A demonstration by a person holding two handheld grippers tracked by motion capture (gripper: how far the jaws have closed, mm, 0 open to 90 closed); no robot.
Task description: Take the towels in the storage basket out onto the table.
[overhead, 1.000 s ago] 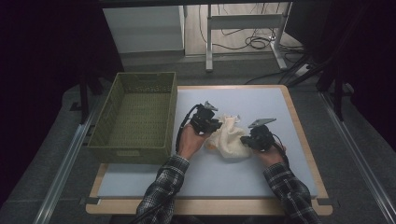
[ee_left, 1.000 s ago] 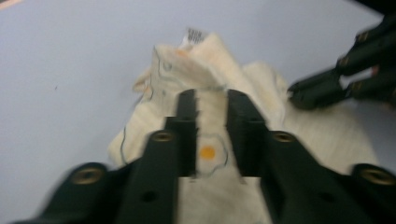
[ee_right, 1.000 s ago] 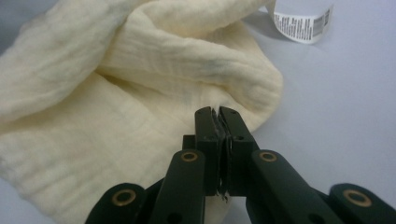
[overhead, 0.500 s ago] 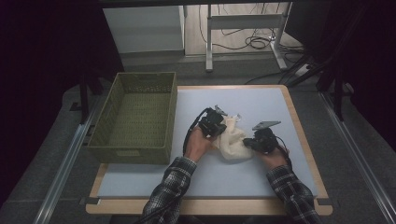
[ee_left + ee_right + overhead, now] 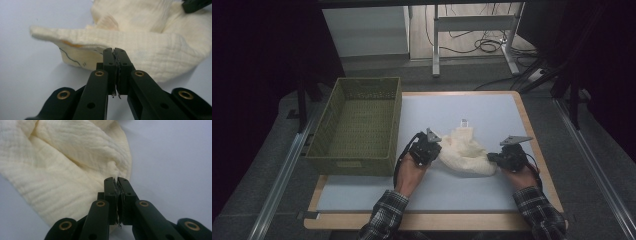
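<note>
Bare blue mat open beyond and before the cream cloth, green basket walling the left side, table's wooden rim close at right

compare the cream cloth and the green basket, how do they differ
The cream cloth is soft and crumpled in a low heap; the green basket is a stiff, woven, upright box. The cloth lies between the left gripper and right gripper, each pinching an edge; the basket stands apart, untouched. Both rest on the table.

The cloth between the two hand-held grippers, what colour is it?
The cloth is pale cream-yellow with a fine crinkled weave; the right gripper view shows it best.
</note>
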